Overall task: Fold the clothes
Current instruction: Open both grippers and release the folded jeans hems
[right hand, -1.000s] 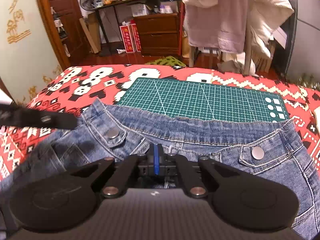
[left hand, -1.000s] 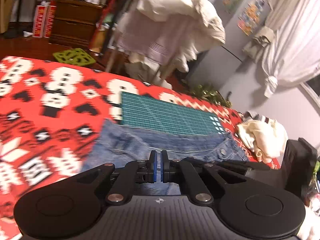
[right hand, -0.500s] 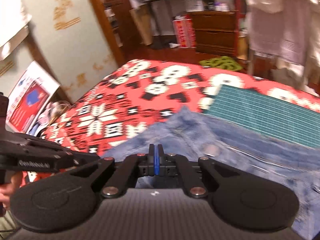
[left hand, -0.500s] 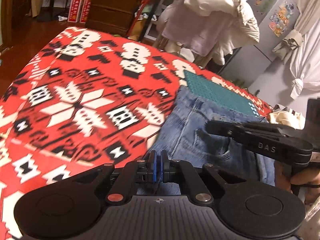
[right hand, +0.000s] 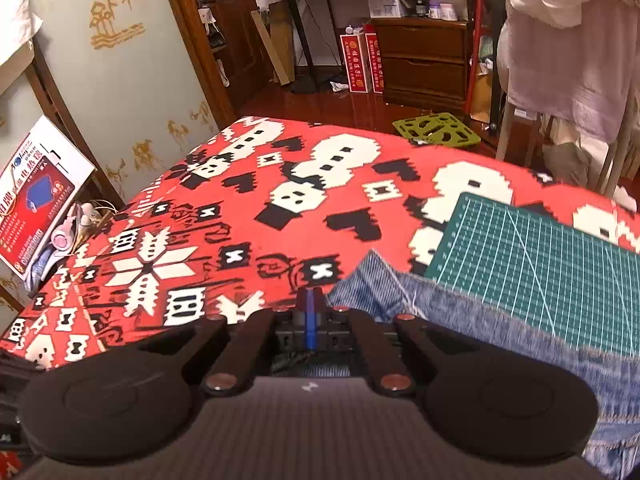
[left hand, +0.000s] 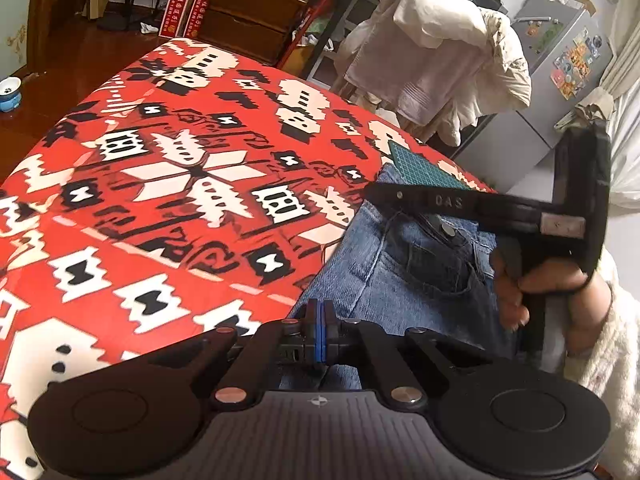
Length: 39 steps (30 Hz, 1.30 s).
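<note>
Jeans (left hand: 404,276) — pinched in both closed hand-held grippers, left (left hand: 319,322) and right (right hand: 310,312).

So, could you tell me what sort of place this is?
Most likely a lived-in room at home: a bed or table under a red patterned blanket, a wooden dresser, and a fridge with magnets.

A red cloth (right hand: 248,216) with a white and black pixel pattern covers the whole surface. A green gridded cutting mat (right hand: 532,268) lies flat on it toward the far right. Blue jeans (left hand: 404,276) lie beside the mat, their edge overlapping its near side.
</note>
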### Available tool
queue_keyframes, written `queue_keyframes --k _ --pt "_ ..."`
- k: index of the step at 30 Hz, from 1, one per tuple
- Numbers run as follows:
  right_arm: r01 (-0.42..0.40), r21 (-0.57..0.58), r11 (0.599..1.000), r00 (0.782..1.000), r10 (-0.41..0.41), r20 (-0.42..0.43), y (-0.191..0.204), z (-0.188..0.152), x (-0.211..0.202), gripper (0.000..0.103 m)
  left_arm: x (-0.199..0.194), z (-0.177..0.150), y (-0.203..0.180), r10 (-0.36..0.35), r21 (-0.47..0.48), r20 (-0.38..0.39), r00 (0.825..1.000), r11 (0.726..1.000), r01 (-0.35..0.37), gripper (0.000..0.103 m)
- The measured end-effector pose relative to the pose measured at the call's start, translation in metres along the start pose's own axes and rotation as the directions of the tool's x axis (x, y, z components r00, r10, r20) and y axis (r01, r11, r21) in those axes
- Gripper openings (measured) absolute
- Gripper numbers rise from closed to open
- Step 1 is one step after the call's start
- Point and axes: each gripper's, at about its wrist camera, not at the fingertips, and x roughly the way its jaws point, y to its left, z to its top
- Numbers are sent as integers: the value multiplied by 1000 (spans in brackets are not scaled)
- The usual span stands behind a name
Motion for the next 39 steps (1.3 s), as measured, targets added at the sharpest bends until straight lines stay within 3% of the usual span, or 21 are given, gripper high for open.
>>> queue_keyframes --k 4,11,17,20,24,30,39 --pt "10 24 1000 1000 -10 17 6 3 -15 1 -15 -4 6 30 -22 -2 1000 999 -30 3" --pt "-99 -71 993 994 95 -58 45 -22 -45 1 -61 -15 33 40 -110 31 999 993 -36 4" --pt "-153 -72 986 987 148 -70 66 -42 -69 1 -85 -33 56 43 -157 -7 999 987 -44 6" --pt "-163 -66 984 985 159 -68 71 -52 -85 1 -90 -42 55 22 -134 -15 1000 991 -24 6" --pt "-163 -52 985 985 159 -74 73 -67 -103 1 -90 -53 45 20 -68 -23 1000 997 -21 24" --pt "-118 -41 992 990 114 -80 66 -94 -142 1 -84 -59 32 66 19 -32 997 998 -65 26" --pt "-61 44 997 992 65 -108 61 -159 -204 3 -85 -64 25 95 16 -23 995 995 -95 26"
